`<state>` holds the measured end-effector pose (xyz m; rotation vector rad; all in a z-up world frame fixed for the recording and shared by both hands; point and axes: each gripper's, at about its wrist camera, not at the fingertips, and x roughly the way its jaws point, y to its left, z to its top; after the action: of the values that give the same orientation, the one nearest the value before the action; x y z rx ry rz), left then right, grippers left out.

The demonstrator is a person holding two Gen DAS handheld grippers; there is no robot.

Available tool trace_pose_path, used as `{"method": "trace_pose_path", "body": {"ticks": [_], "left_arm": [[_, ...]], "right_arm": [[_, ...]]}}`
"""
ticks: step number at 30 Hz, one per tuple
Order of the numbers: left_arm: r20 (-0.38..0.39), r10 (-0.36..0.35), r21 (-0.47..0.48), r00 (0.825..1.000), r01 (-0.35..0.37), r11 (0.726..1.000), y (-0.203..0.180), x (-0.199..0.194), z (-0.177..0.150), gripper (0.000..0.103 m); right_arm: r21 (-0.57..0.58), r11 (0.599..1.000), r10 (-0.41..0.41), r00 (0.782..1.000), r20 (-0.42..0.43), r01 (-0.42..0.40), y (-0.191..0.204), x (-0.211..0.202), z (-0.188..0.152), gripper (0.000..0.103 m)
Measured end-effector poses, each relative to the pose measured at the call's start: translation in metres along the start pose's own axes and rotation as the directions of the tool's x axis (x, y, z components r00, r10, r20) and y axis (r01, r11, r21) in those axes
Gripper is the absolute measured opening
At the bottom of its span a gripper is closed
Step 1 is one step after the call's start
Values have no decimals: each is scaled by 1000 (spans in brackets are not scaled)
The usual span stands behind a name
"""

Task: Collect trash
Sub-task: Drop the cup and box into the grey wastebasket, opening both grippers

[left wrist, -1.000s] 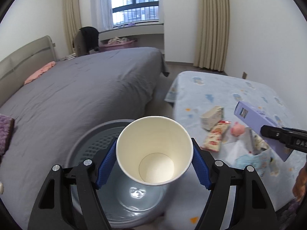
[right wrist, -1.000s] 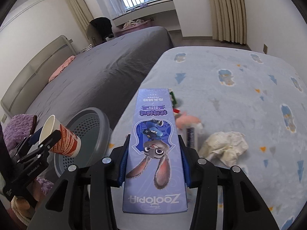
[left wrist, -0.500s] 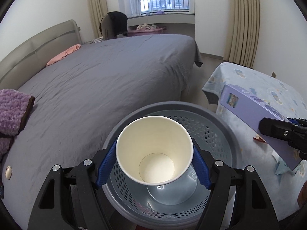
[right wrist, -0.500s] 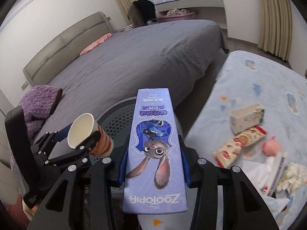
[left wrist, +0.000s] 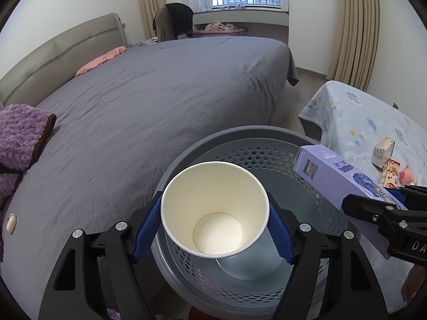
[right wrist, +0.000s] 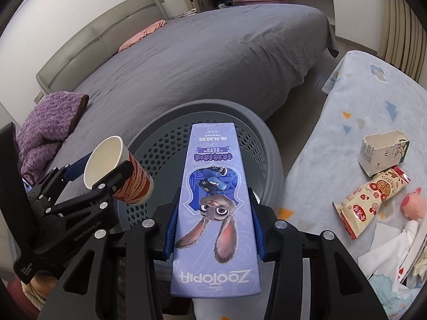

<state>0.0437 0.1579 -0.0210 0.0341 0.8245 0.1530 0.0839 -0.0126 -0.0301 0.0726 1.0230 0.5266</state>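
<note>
My left gripper (left wrist: 213, 229) is shut on a white paper cup (left wrist: 214, 208) and holds it over the grey perforated trash basket (left wrist: 264, 152). The cup (right wrist: 117, 170) with its red-patterned side also shows in the right wrist view. My right gripper (right wrist: 213, 226) is shut on a long purple Zootopia box (right wrist: 216, 200); its far end reaches over the basket (right wrist: 160, 144). The box (left wrist: 336, 170) shows at the right of the left wrist view, above the basket's rim.
A grey bed (left wrist: 160, 93) lies behind the basket, with a purple fluffy blanket (left wrist: 18, 136) at left. The low table with a blue patterned cloth (right wrist: 355, 101) holds a torn carton (right wrist: 381, 152), a snack wrapper (right wrist: 371, 200), a pink pig toy (right wrist: 413, 205) and crumpled paper (right wrist: 387, 253).
Both grippers have swung left from the table to above the basket, carrying the cup and the box. The box's far end now hangs over the basket.
</note>
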Motion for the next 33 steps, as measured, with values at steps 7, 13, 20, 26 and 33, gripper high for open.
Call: {"method": "trace_pose_path", "body": {"ticks": [7,13,20,26,33], "left_arm": [[13,5,-1,1000,-5,1000,1,-3,-1,79],[8,9,-15,1000,-8,1000,4,-2,-2,85],[-1,11,-36,1000,-11,999,9,-1,-3,86],[3,9,-44,1000,-9,999,11,-1,-3,86],[1,9,-47,1000,-9,999,11,0,-3,86]], "right_arm": [[-8,1000,-14,1000,19,14,2,-2,-1,43],[11,1000,-9,999,47,8,-2,-9,1,62],[1,1000,-14,999,50,14,0,-11,1,62],[4,1000,-12,999,53,12,0,-12,1,62],[5,1000,-13,999,47,13,0,-10,0,62]]}}
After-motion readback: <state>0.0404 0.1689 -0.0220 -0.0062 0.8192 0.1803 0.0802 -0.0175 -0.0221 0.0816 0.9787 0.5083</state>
